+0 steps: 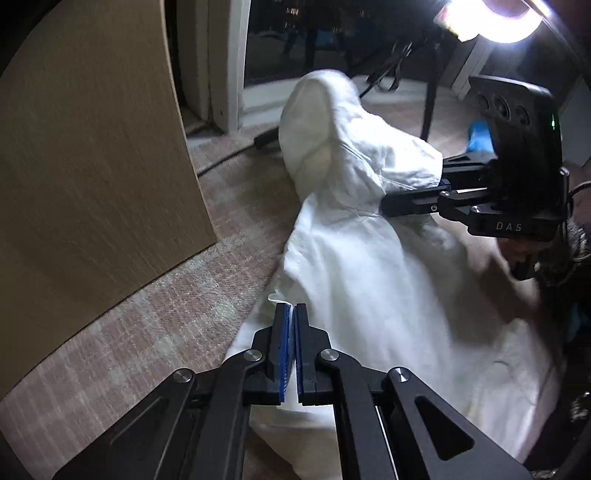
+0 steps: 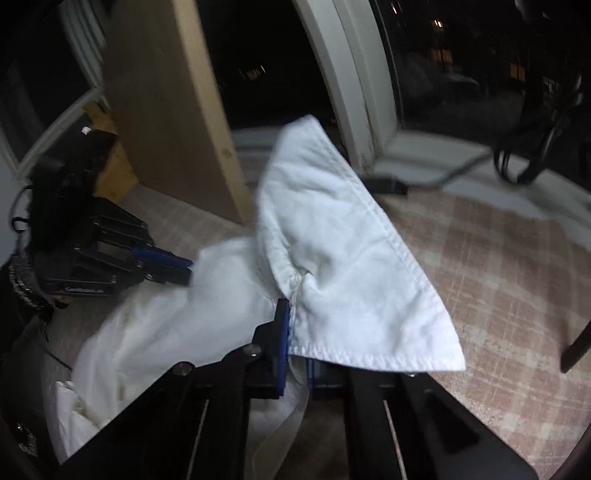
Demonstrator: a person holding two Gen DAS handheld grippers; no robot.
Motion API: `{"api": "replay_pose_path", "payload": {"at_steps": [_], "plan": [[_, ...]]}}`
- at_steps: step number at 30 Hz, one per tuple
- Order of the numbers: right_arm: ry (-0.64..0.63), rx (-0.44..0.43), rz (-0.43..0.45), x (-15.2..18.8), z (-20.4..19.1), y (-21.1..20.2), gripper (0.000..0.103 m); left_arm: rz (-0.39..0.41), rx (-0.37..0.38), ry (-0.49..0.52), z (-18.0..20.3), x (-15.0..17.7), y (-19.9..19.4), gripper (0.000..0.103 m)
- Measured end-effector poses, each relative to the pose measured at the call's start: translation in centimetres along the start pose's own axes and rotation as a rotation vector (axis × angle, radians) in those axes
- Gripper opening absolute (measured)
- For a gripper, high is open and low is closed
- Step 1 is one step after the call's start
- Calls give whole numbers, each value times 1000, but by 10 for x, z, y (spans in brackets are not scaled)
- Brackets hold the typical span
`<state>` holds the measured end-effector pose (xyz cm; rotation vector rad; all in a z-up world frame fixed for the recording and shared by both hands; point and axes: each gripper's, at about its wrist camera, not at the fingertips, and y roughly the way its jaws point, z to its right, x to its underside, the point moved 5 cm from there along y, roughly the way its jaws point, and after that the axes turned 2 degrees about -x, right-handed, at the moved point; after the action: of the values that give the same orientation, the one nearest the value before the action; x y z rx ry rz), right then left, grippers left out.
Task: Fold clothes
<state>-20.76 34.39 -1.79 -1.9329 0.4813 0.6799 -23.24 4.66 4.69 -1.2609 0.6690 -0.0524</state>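
A white garment lies partly on the carpet and is partly lifted, with a hemmed flap hanging over my right gripper. My left gripper is low at the garment's near edge, and its blue pads are shut on a thin fold of the cloth. From the right wrist view it pinches the garment's left edge. My right gripper is shut on a gathered seam, and the flap hides its right finger. In the left wrist view it comes in from the right and holds the raised part.
A pale plaid carpet covers the floor. A tan wooden panel stands upright at the left. Behind it is a dark glass door with a white frame. Black cables and stand legs are at the back, under a bright lamp.
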Motion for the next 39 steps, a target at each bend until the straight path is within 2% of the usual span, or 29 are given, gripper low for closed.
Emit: {"api": "replay_pose_path", "payload": {"at_steps": [5,6,11,12,13,15,17,19,21,24,25,27,28,31,33,34,36,39], "plan": [[-71,-43,146,-12,-34,-59,7,71,27,12,19,12,-54,2],[-96,-41,169,-12,-43,-71,7,83,10,24,26,16,-67,2],[-281,-15,268,16,-105,-136,7,162,2,74,58,41,-139,2],[-317,-18,278,25,-120,-148,7,161,7,90,80,45,-140,3],[-348,-30,264,42,-137,-156,8,160,13,106,102,50,-141,4],[-412,-10,164,89,-161,-168,18,103,26,114,127,88,-140,8],[-483,79,30,142,-173,-179,45,14,55,68,137,135,-138,10],[-483,180,-86,187,-172,-188,47,-86,85,-13,140,179,-132,12],[-383,218,-142,211,-162,-200,47,-148,80,-95,133,205,-130,12],[-164,213,-107,211,-145,-218,47,-94,-2,-107,116,200,-148,11],[-103,191,-75,208,-146,-223,47,-57,-25,-88,112,191,-157,15],[-79,140,-30,217,-160,-236,47,26,-98,-25,105,167,-169,24],[-95,127,-34,213,-168,-232,47,39,-117,-5,102,158,-168,26],[-100,97,-132,212,-193,-204,48,43,-159,56,98,127,-146,25],[76,54,-195,223,-182,-190,48,49,-196,118,104,115,-138,25],[170,21,-214,229,-177,-185,48,54,-184,156,110,110,-137,25],[358,-70,-206,240,-169,-179,48,63,-173,226,121,106,-138,28],[435,-111,-176,240,-176,-172,48,24,-158,315,133,109,-133,35]]}}
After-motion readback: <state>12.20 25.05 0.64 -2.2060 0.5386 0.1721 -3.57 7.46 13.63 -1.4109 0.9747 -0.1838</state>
